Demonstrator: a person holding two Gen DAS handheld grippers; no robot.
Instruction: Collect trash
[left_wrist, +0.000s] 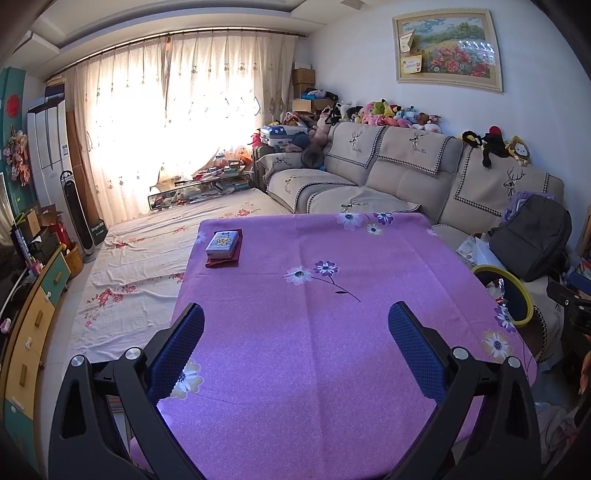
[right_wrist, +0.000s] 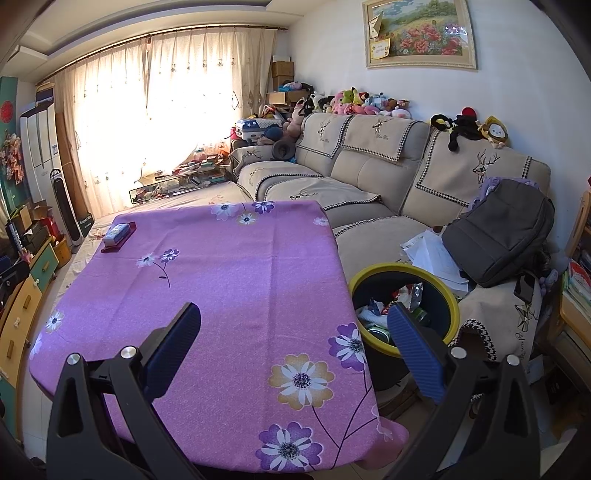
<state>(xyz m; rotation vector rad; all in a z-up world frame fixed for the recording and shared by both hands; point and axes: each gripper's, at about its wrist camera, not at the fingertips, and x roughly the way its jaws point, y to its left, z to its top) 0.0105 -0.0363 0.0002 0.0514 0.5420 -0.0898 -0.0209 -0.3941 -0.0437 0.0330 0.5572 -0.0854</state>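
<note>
Both the left gripper (left_wrist: 295, 347) and right gripper (right_wrist: 293, 349) hang released and empty over the table (left_wrist: 332, 332) — collecting looks finished, since the bin (right_wrist: 452, 295) holds trash — next comes only a last check.

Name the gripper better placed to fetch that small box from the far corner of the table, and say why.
Left, probably. Both grippers are open and empty, but the left gripper looks straighter toward the small box, while the right gripper sits by the bin side, farther from it.

The left claw (left_wrist: 295, 339) and right claw (right_wrist: 293, 341) both gape wide, fingers spread, gripping nothing.
</note>
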